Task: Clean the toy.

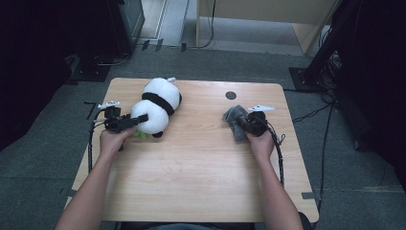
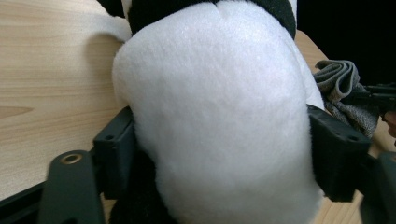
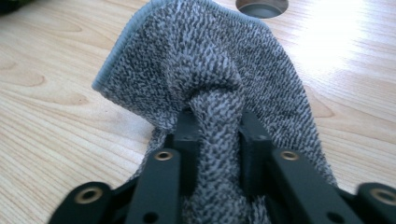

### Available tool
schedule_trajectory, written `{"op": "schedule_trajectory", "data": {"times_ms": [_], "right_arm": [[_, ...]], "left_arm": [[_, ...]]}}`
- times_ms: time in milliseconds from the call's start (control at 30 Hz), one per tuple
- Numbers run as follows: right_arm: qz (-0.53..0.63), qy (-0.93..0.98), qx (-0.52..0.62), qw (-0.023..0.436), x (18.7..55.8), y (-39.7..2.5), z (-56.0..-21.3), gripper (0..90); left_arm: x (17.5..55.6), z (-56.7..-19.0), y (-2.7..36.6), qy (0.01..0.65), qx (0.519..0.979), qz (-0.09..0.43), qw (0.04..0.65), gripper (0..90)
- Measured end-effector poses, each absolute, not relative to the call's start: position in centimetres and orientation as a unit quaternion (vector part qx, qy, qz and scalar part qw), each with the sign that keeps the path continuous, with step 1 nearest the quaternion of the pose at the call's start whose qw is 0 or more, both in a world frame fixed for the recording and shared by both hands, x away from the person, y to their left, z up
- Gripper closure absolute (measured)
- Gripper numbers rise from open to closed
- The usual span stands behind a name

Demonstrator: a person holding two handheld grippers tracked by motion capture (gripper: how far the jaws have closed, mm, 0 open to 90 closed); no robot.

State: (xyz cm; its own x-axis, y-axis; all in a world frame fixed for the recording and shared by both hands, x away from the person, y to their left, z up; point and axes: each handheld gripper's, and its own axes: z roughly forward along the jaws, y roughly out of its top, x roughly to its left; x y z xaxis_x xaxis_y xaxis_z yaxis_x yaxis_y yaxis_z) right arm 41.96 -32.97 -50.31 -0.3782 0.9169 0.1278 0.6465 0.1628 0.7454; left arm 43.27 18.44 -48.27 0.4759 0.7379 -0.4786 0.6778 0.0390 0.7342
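A black-and-white panda plush (image 1: 155,106) lies on the wooden table (image 1: 191,167) at the back left. My left gripper (image 1: 140,120) holds it from the near side; in the left gripper view my left gripper (image 2: 224,140) has a jaw pressed against each side of the panda plush's (image 2: 210,102) white body. A grey knitted cloth (image 1: 233,118) lies crumpled at the right. My right gripper (image 1: 249,123) is shut on it, and the right gripper view has my right gripper (image 3: 217,126) pinching a raised fold of the cloth (image 3: 205,60).
A round cable hole (image 1: 231,95) sits in the table behind the cloth. A small green piece (image 1: 140,134) pokes out under the panda. Cables trail off both table sides. The far-off cloth (image 2: 338,86) and right gripper (image 2: 379,95) appear beyond the panda.
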Motion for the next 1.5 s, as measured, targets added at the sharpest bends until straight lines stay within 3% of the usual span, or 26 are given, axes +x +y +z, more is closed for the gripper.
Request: {"op": "schedule_trajectory", "data": {"times_ms": [100,267,500,900,1500], "right_arm": [[0.38,0.733,0.536,0.177,42.0,-33.2,-50.2,49.0],[0.378,0.737,0.528,0.184,42.0,-33.0,-49.6,36.0],[0.379,0.745,0.517,0.185,41.5,-32.5,-48.8,35.6],[0.395,0.744,0.506,0.188,39.1,-33.3,-46.8,35.4],[0.399,0.761,0.478,0.182,33.5,-34.5,-46.5,35.8]], "left_arm": [[43.2,-48.0,18.4,0.508,0.698,0.039,0.503,17.6],[43.0,-47.4,18.3,0.496,0.717,0.059,0.487,15.8],[43.0,-47.0,18.5,0.505,0.714,0.084,0.479,9.2],[40.3,-44.7,19.1,0.475,0.727,0.121,0.481,10.5],[34.1,-46.3,19.1,0.454,0.768,0.15,0.426,13.0]]}}
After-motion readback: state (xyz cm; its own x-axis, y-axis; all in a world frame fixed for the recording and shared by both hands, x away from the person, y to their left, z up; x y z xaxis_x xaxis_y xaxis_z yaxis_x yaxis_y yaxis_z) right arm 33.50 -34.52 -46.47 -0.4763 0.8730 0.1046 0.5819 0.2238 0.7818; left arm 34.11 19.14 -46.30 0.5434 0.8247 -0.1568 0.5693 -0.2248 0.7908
